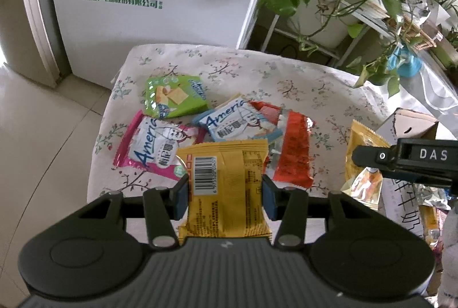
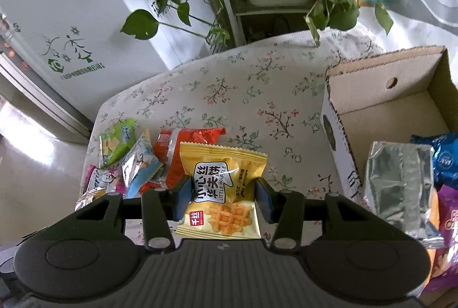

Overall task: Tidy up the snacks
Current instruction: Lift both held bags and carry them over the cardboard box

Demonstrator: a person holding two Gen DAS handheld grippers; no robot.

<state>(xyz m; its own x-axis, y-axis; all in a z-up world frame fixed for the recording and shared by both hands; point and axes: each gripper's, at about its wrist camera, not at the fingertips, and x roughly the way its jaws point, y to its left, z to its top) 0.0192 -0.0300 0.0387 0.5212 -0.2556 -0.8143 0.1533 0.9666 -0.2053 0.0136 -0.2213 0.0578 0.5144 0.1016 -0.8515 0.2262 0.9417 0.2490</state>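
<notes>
Snacks split: each gripper [image 1: 225, 195] [image 2: 221, 199] pinched a yellow waffle packet [image 1: 229, 185] [image 2: 221, 193] above the floral table [image 2: 257, 96]; best route was over the cardboard box [image 2: 383, 96] wall; release low inside, beside packets already there.

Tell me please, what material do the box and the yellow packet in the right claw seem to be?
Box: corrugated cardboard, matte; the fluted layer shows along its cut top edge.
Yellow waffle packet, clamped in the right claw: probably thin plastic film, glossy; it glints, creases, and has zigzag sealed ends.
</notes>
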